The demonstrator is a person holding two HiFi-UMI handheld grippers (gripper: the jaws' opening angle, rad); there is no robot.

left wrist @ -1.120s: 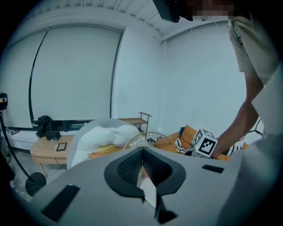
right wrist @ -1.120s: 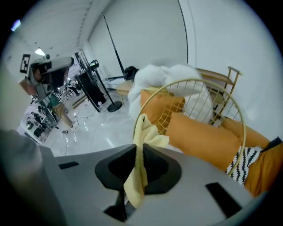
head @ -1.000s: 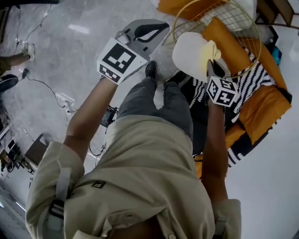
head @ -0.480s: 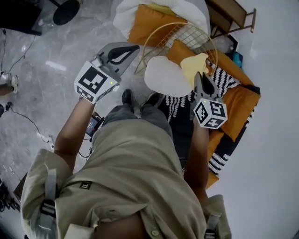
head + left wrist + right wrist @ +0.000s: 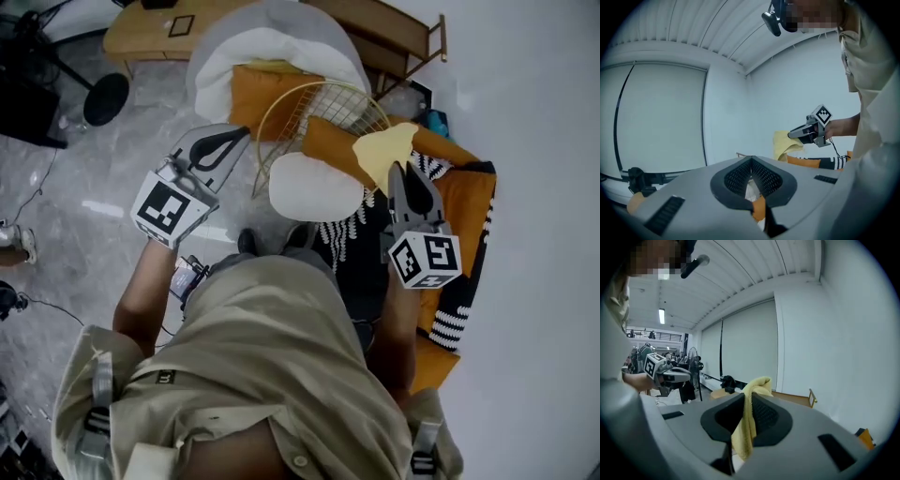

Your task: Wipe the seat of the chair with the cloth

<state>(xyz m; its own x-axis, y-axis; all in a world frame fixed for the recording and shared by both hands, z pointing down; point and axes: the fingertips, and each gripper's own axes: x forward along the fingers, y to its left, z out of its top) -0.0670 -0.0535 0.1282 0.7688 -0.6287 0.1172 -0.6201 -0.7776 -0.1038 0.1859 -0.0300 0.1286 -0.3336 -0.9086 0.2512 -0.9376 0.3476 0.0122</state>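
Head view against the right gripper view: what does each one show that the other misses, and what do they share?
Only the head view plainly shows the chair's white seat, its wire back and the orange cushions. Only the right gripper view shows the ceiling, the window blinds and, up close, the jaws shut on the cloth. Both show the yellow cloth in the right gripper, and the left gripper, shut on nothing.
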